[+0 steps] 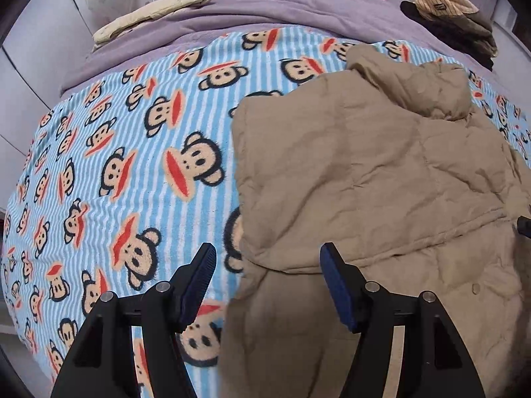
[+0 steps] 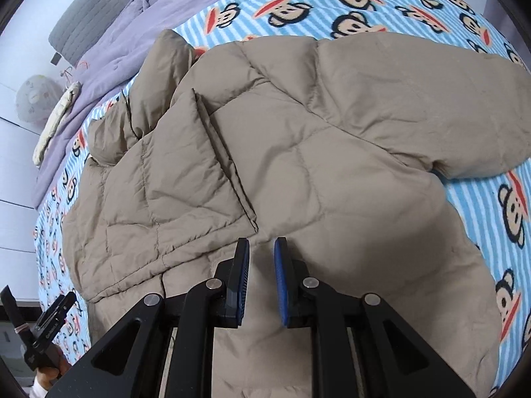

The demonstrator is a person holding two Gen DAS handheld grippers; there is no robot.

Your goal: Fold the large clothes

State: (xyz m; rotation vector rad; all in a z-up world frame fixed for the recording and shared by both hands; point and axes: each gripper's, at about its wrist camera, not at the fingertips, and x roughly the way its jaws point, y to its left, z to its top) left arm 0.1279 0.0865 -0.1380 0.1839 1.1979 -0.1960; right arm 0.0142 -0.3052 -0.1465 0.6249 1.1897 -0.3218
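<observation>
Nearest the left lens: left tool [image 1: 268, 258], fingers spread wide, gripping nothing, poised over the near left edge of the jacket [image 1: 365, 182]. One finger above the monkey-print blanket [image 1: 132, 152], the other above tan fabric, so the folded edge sits right between them — probably lined up that way for a grab at that edge.

Nearest the right lens: right tool [image 2: 261, 248], fingers drawn close but with a narrow gap showing, no cloth caught between them. Just ahead of the tips, the lower end of the jacket's front opening [image 2: 229, 162]; below and around, quilted tan body. Likely parked there to press or steady the middle while the other side gets handled.

Jacket spread on the bed, front up, filling most of the space ahead of both tools. Left side apparently already turned in over the body, giving the straight edge by the left tool. Right sleeve [image 2: 431, 99] flung out far ahead and to the right of the right tool, lying flat on the blanket, not yet folded in. Hood or collar [image 2: 159, 76] bunched far ahead, left of the right tool.

Beyond, a purple quilt [image 1: 265, 3] and a pile of clothes [image 1: 454, 16] well clear of the work. Fold judged partway done.
</observation>
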